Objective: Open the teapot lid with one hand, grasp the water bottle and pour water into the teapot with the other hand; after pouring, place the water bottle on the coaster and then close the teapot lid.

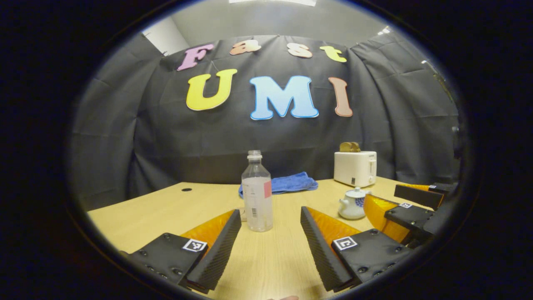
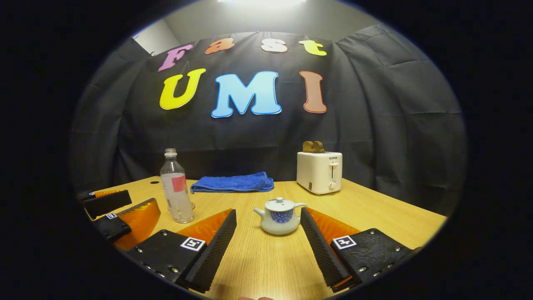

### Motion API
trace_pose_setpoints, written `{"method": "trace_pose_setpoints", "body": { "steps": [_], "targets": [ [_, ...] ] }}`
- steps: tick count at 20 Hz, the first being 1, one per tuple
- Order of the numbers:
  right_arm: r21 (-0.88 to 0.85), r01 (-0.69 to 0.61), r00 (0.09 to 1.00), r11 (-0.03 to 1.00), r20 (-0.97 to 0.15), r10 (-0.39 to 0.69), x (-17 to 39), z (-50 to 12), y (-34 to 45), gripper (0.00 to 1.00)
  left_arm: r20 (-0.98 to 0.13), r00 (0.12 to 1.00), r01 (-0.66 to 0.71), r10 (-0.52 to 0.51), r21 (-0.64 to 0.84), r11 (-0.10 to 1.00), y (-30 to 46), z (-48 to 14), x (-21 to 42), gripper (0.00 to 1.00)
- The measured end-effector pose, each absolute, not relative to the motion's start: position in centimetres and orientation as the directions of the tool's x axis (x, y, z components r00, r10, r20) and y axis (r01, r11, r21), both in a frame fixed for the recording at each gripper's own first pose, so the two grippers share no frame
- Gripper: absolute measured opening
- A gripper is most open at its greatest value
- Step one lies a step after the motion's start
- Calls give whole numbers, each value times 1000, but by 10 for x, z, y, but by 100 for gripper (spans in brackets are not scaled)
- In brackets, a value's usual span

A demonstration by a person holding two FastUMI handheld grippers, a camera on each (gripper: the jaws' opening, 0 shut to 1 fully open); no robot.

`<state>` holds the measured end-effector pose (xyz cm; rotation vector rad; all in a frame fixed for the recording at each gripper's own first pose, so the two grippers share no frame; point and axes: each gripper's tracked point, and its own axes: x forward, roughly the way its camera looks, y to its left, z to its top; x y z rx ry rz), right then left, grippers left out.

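With both tools gaping, the right tool [image 2: 268,246] should pinch the teapot [image 2: 278,216] lid's knob squarely while the left tool [image 1: 270,246] closes around the water bottle [image 1: 257,193]

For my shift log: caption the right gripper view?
Open right gripper faces the lidded teapot; water bottle stands left.

1. Water bottle [image 1: 257,193]: clear plastic, cap off, roughly two-thirds full, red patch on its label. Upright on the bench [image 1: 166,208].
2. Coaster [image 2: 192,206]: small clear disc, just behind the bottle's base; contact can't be judged.
3. Teapot [image 2: 280,216]: small, white, blue pattern on the belly, spout to view-left in the right gripper view. Lid [image 2: 279,203] seated, knob up. Upright, well apart from the bottle.
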<state>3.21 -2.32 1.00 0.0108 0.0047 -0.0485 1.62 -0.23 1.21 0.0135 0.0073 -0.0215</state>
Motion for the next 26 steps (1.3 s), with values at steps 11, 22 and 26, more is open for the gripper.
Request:
{"method": "trace_pose_setpoints", "body": {
  "steps": [11,22,26],
  "targets": [
    [-32,71,996,997,-47,-72,116,13,-47,86,13,1000,-9,9,25,1000,25,19,34,100],
    [-26,75,989,997,-123,-77,148,-6,-51,37,-31,999,11,-11,-18,1000,34,11,57,100],
    [-78,69,989,995,-127,-78,149,-6,-49,37,-29,1000,12,-12,-4,1000,35,13,61,100]
  ]
}}
